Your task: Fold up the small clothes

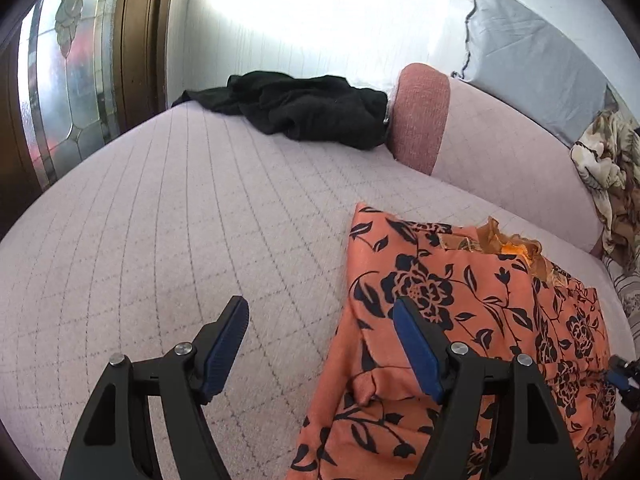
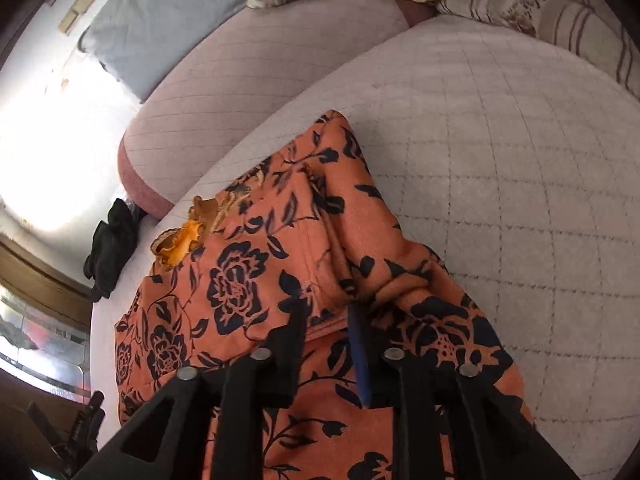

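The left gripper point(image 1: 318, 312) hangs with its blue-padded fingers spread wide apart, gripping nothing. Its right finger sits over the near left edge of the orange garment with a dark floral print point(image 1: 460, 320), while its left finger is over bare quilted pale pink sofa cushion point(image 1: 180, 220). The right gripper point(image 2: 326, 312) has its fingers drawn close together on a raised fold of that same garment, pinching the cloth between them (the fabric bunches up just past the fingertips). The garment lies spread on the cushion ahead of both grippers, with a frilly amber trim point(image 1: 508, 240) at its far edge. Farther off, ahead and slightly left of the left gripper, a crumpled black piece of clothing point(image 1: 304, 108) lies against the dusty-rose sofa armrest point(image 1: 420, 116). Beyond that, a grey pillow point(image 1: 532, 64) leans by the wall, and a brown-and-cream patterned blanket point(image 1: 608, 168) is heaped to the far right.
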Action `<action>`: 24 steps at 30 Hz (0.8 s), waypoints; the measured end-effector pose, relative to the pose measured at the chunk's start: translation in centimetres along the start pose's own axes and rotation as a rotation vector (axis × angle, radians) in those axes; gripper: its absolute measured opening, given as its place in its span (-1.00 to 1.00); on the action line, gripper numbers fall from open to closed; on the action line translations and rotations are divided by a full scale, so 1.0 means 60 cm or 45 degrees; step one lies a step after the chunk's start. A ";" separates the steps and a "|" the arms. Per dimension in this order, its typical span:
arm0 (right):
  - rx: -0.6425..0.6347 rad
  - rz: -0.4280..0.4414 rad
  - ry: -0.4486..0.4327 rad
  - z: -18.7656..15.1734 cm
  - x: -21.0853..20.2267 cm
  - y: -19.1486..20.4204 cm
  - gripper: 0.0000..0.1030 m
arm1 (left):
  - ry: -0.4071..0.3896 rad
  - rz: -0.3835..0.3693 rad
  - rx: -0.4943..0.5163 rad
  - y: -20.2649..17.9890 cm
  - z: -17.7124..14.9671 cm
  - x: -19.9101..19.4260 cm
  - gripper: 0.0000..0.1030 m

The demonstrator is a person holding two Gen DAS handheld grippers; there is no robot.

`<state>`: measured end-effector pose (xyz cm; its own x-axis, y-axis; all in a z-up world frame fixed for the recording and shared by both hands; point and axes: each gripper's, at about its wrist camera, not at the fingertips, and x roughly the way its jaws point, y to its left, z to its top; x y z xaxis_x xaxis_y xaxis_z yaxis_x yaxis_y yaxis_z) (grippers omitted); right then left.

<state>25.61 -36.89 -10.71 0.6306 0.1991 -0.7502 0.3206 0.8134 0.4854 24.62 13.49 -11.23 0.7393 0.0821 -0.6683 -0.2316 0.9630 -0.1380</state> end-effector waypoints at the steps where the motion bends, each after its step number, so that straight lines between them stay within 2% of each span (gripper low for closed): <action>1: -0.022 0.006 -0.020 0.005 -0.012 0.005 0.21 | 0.025 0.002 0.028 -0.007 -0.002 0.007 0.51; 2: -0.034 0.007 -0.062 0.011 -0.025 0.009 0.53 | 0.069 0.007 0.050 -0.013 -0.006 0.018 0.51; 3: -0.052 0.010 -0.101 0.018 -0.039 0.010 0.53 | 0.124 0.020 0.070 -0.017 -0.011 0.033 0.51; 5: -0.089 0.029 -0.102 0.034 -0.035 0.026 0.53 | 0.220 0.055 0.098 -0.018 -0.024 0.058 0.51; 7: -0.137 0.015 -0.052 0.053 -0.012 0.042 0.53 | 0.231 0.040 0.069 -0.013 -0.027 0.062 0.51; 10: -0.220 -0.091 0.062 0.068 0.040 0.054 0.49 | 0.228 0.043 0.067 -0.012 -0.027 0.063 0.51; 11: -0.238 -0.116 0.121 0.067 0.059 0.052 0.42 | 0.228 0.045 0.070 -0.012 -0.028 0.065 0.52; 12: -0.274 -0.156 0.156 0.063 0.071 0.052 0.15 | 0.227 0.046 0.072 -0.012 -0.028 0.065 0.52; 13: -0.320 -0.203 0.167 0.060 0.077 0.055 -0.02 | 0.228 0.046 0.071 -0.012 -0.028 0.066 0.52; 14: -0.344 -0.218 0.175 0.059 0.077 0.058 -0.56 | 0.229 0.045 0.069 -0.011 -0.028 0.067 0.53; 15: -0.347 -0.210 0.191 0.058 0.076 0.058 -0.76 | 0.230 0.044 0.067 -0.011 -0.028 0.067 0.53; 16: -0.366 -0.211 0.178 0.058 0.067 0.063 -0.84 | 0.229 0.044 0.067 -0.012 -0.028 0.068 0.53; 21: -0.487 -0.282 0.033 0.046 0.010 0.096 -0.85 | 0.225 0.044 0.058 -0.012 -0.026 0.071 0.53; 22: -0.500 -0.336 0.049 0.039 0.021 0.089 -0.84 | 0.219 0.047 0.053 -0.011 -0.025 0.068 0.53; 24: -0.436 -0.355 0.205 0.029 0.063 0.059 -0.76 | 0.184 0.050 0.043 -0.008 -0.023 0.057 0.53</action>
<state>30.36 -34.23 -11.07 0.4273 0.0072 -0.9041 0.1937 0.9760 0.0993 26.37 12.98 -14.47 0.6308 0.0847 -0.7713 -0.2356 0.9680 -0.0863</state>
